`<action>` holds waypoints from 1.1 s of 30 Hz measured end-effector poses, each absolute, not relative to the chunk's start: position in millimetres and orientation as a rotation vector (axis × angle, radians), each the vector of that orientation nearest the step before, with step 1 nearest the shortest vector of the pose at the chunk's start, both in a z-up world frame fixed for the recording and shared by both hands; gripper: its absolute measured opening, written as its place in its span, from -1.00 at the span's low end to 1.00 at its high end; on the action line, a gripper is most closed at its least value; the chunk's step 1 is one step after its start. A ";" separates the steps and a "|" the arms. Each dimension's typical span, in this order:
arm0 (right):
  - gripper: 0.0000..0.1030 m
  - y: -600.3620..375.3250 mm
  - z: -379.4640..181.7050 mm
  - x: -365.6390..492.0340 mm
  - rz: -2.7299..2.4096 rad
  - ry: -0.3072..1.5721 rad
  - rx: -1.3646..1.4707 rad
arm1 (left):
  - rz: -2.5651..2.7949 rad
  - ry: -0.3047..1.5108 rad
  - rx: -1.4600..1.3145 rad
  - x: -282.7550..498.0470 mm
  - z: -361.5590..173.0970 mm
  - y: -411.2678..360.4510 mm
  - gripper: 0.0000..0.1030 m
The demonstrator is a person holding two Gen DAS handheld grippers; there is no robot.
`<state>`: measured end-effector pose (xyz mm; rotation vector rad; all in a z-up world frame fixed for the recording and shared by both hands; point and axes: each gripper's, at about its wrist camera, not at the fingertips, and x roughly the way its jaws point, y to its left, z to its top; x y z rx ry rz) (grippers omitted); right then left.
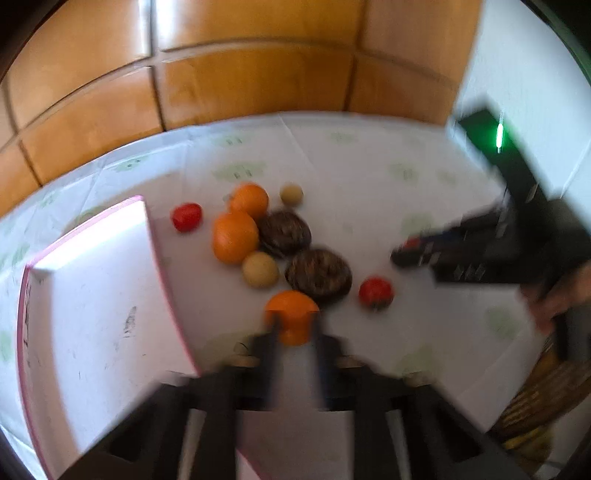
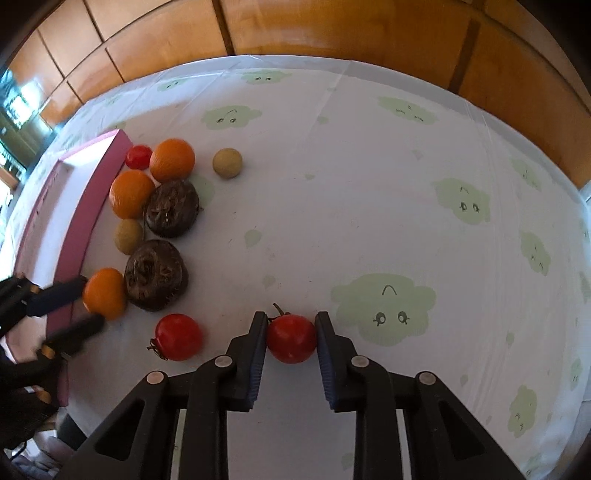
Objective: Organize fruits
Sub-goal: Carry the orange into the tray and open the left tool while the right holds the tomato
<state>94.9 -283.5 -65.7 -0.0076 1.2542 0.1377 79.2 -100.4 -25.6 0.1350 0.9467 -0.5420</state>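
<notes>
My left gripper (image 1: 293,317) is shut on an orange (image 1: 291,314) just above the cloth; it also shows in the right wrist view (image 2: 88,301) gripping that orange (image 2: 105,293). My right gripper (image 2: 291,319) is shut on a red tomato (image 2: 291,338); it shows from the left wrist view (image 1: 400,254) too. On the cloth lie two more oranges (image 2: 171,158) (image 2: 131,192), two dark brown wrinkled fruits (image 2: 171,208) (image 2: 155,275), two small tan fruits (image 2: 228,162) (image 2: 128,236) and two more tomatoes (image 2: 178,336) (image 2: 137,157).
A pink-rimmed white tray (image 1: 103,295) lies left of the fruit, also in the right wrist view (image 2: 88,206). The table has a white cloth with green cloud prints (image 2: 369,184). A wooden panelled wall (image 2: 332,29) stands behind. A woven basket (image 1: 539,398) sits at the right.
</notes>
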 end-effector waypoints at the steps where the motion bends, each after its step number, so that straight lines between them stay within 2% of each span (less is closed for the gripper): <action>1: -0.50 -284.3 -65.7 94.9 0.139 1.255 -0.003 | -0.539 0.935 0.106 80.3 -18.8 -92.8 -0.93; 7: -0.49 -287.7 -65.9 94.5 0.136 1.258 0.027 | -0.549 0.912 0.089 85.9 -3.5 -70.7 -0.90; 9: -0.49 -288.5 -66.9 94.9 0.135 1.257 0.028 | -0.575 0.923 0.125 85.3 -6.0 -75.8 -0.66; 11: -0.49 -288.7 -68.0 95.9 0.133 1.256 0.025 | -0.608 0.937 0.162 83.0 -7.9 -84.7 -0.20; 13: -0.49 -289.2 -68.0 96.2 0.133 1.257 0.023 | -0.655 0.965 0.180 79.0 -11.3 -94.6 -0.07; 21: -0.49 -287.3 -68.5 97.3 0.133 1.265 0.007 | -0.615 1.047 0.292 83.9 -44.8 -133.9 -0.03; 22: -0.49 -287.1 -68.5 97.5 0.133 1.265 0.005 | -0.602 1.054 0.299 85.9 -47.1 -135.5 -0.06; 23: -0.49 -286.4 -68.6 97.6 0.134 1.266 0.000 | -0.588 1.056 0.303 87.3 -49.3 -135.9 -0.33; 28: -0.50 -281.7 -69.2 97.1 0.134 1.257 -0.035 | -0.578 1.026 0.270 83.9 -46.7 -126.4 -0.33; 33: -0.50 -282.3 -70.3 96.1 0.137 1.251 -0.035 | -0.600 0.942 0.087 82.2 -11.8 -88.2 -0.33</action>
